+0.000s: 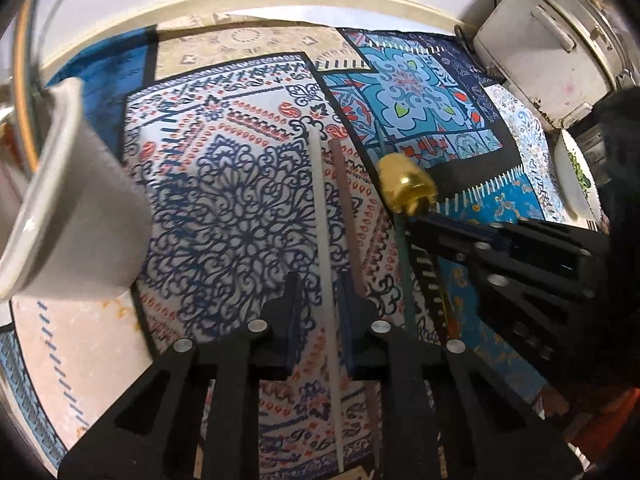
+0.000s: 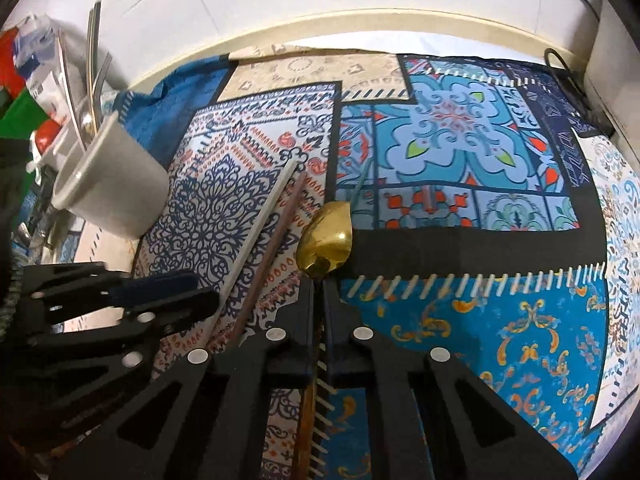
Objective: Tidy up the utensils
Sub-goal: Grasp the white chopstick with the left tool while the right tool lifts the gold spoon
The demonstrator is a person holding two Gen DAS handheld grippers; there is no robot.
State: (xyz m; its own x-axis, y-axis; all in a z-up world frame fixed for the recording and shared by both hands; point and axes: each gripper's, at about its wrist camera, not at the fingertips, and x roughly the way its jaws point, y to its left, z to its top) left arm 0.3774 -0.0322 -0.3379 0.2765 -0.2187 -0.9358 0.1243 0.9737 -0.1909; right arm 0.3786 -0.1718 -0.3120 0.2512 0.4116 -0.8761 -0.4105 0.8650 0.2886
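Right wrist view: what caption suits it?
Right gripper shut on a gold spoon above a patterned cloth, chopsticks alongside.

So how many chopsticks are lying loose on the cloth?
2: a white one and a brown one, side by side between the cup and the gold spoon. More may be hidden.

A patchwork-patterned cloth (image 2: 460,240) in blues, white and orange covers the surface up to a cream raised edge (image 2: 360,24) at the wall. On it lie a white chopstick (image 2: 260,224) and a brown chopstick (image 2: 276,240) side by side, a teal stick (image 2: 360,186) just beside them, and a grey cup (image 2: 116,188) at the left.
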